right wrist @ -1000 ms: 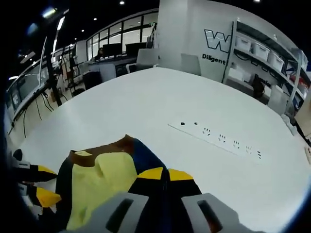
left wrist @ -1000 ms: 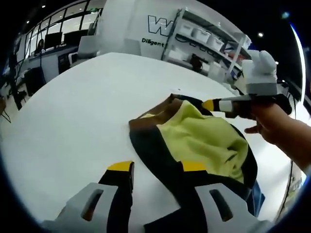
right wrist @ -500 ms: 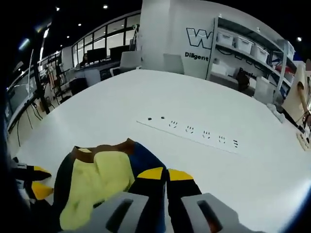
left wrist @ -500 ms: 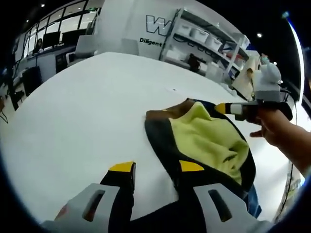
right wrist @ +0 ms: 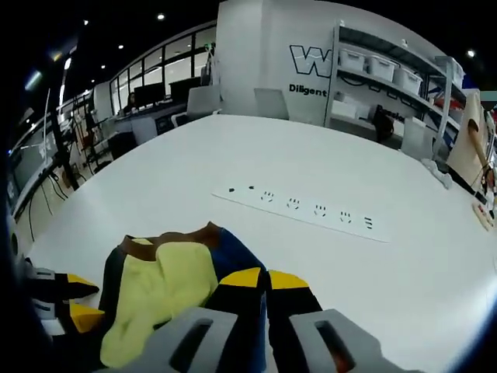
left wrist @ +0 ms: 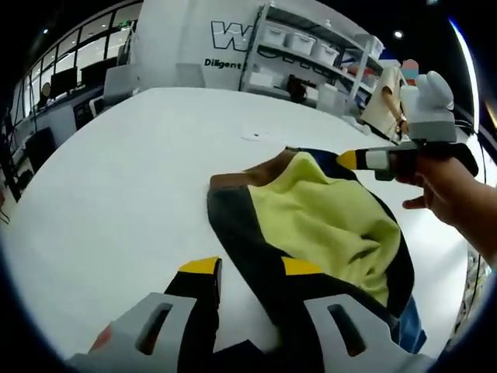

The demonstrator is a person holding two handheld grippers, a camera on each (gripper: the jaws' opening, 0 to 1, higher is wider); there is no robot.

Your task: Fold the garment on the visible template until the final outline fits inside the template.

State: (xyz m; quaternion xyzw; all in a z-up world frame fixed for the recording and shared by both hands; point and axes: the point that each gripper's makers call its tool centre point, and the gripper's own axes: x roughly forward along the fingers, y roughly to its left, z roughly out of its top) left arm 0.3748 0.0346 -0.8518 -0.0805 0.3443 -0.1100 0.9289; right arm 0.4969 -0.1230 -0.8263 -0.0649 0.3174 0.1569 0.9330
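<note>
The garment [left wrist: 318, 221], yellow-green inside with black, brown and blue bands, lies crumpled on the white table [left wrist: 116, 179]. My left gripper [left wrist: 250, 266] is open at its near edge, and a black band of the cloth runs between its yellow-tipped jaws. My right gripper [left wrist: 351, 160], held by a hand, pinches the far blue edge. In the right gripper view that gripper [right wrist: 264, 278] is shut on the blue cloth of the garment [right wrist: 167, 284], and the left gripper [right wrist: 81, 301] stands open at the far left.
A white power strip [right wrist: 299, 208] lies flat on the table beyond the garment. Shelves with bins [left wrist: 311, 54] and a white wall stand at the back. Office desks and chairs [right wrist: 147, 109] are off to the left.
Both views have shifted a little with the hands. The right gripper stays shut on the garment's edge and the left stays open; the garment sits slightly more to the left between the left jaws.
</note>
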